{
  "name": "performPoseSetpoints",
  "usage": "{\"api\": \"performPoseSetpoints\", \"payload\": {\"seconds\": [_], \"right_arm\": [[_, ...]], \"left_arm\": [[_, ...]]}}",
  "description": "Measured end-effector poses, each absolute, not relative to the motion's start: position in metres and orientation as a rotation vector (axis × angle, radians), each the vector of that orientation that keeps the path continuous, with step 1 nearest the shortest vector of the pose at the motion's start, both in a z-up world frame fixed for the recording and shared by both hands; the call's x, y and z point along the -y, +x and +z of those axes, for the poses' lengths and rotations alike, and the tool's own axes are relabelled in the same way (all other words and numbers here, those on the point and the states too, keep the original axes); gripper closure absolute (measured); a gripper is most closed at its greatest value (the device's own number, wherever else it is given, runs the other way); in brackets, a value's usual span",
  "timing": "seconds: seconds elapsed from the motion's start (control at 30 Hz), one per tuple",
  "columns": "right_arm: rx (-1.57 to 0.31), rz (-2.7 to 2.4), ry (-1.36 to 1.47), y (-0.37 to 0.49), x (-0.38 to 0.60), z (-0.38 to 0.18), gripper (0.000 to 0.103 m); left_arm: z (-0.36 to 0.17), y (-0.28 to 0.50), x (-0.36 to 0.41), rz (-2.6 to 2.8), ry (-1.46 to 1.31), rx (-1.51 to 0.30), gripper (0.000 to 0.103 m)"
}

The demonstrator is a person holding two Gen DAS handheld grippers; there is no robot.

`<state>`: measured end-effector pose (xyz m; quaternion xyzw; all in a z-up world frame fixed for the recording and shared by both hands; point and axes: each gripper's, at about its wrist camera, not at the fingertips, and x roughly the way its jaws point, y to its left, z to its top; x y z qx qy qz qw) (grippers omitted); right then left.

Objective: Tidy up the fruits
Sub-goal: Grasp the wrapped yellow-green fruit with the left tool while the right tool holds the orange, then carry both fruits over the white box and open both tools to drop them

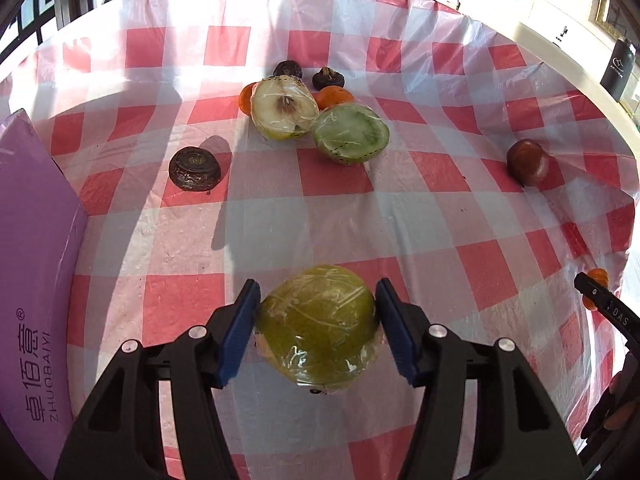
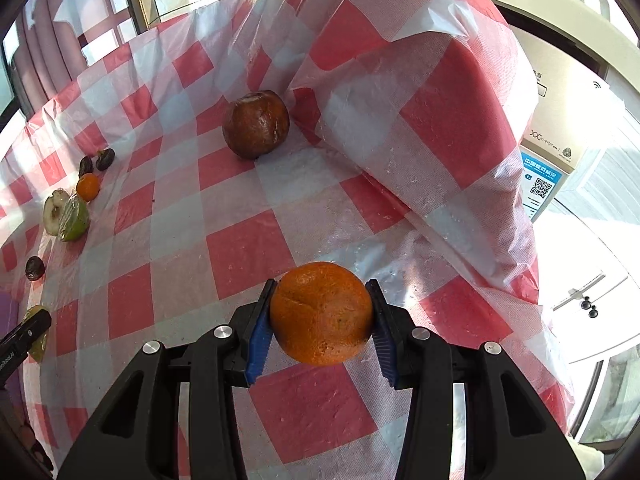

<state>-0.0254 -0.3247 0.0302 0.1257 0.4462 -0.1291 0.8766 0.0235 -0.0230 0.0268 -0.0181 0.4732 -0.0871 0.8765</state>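
Far left of the left wrist view there's a purple box (image 1: 36,248) printed ZHUOBAIYI. Bottom center, the left gripper (image 1: 318,322) clamps a film-wrapped green fruit (image 1: 316,328) over the checkered plastic tablecloth (image 1: 440,208). Right wrist view, bottom center: right gripper (image 2: 322,314) squeezes a dimpled orange (image 2: 322,312).

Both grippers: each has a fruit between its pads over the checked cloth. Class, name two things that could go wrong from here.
1. The left gripper holds a green fruit wrapped in glossy film; the pads may slide on it, so it could slip.
2. The right gripper pinches a round orange only at its sides; a tilt could roll it out, perhaps off the table past the folded-up tablecloth.
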Motion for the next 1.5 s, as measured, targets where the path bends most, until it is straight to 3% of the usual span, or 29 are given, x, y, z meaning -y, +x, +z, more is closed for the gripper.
{"api": "performPoseSetpoints", "payload": {"seconds": [0.27, 0.67, 0.93, 1.5], "right_arm": [[-0.965, -0.133, 0.205, -0.050, 0.255, 0.044, 0.059], [-0.930, 0.011, 0.143, -0.061, 0.156, 0.081, 0.059], [-0.945, 0.054, 0.131, -0.064, 0.111, 0.084, 0.059], [-0.814, 0.241, 0.160, -0.053, -0.005, 0.145, 0.059]], "left_arm": [[0.039, -0.025, 0.007, -0.243, -0.043, -1.028, 0.043], [0.134, -0.023, -0.037, -0.322, -0.035, -0.857, 0.043], [0.153, -0.032, -0.068, -0.371, -0.036, -0.840, 0.043], [0.182, -0.037, -0.179, -0.247, 0.005, -0.791, 0.043]]}}
